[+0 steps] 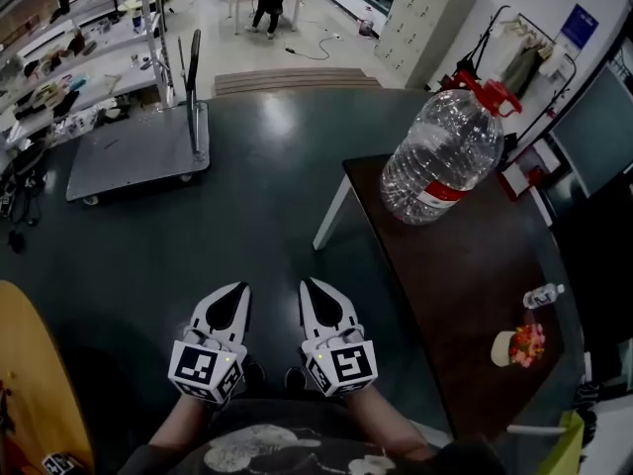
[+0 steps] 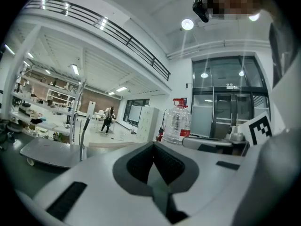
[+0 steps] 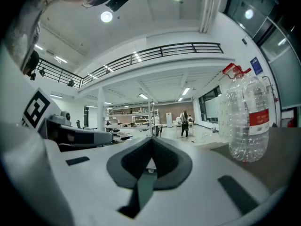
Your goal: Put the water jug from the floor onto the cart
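At far left, a flat cart (image 1: 129, 156) on the dark glossy floor (image 1: 257, 226), deck bare, push bar upright, well apart from the rest. Low centre, left gripper (image 1: 238, 289): jaws closed tip to tip, nothing between. Just beside it, right gripper (image 1: 310, 285): jaws likewise pressed together, empty. Further right, the jug (image 1: 442, 156), upright near the far end of a dark desk (image 1: 465, 285), not on the floor. Clear ribbed plastic, red label band, red cap and carry handle (image 1: 492, 92) at the neck. Probably thin-walled and smooth, so likely to flex and slip under a squeeze on the body; heavy if filled, though hard to tell how full. Best taken by the red handle, perhaps with the second gripper steadying the base. Open workshop room: shelving (image 1: 59, 57) at far left, lockers (image 1: 415, 13) at the back.
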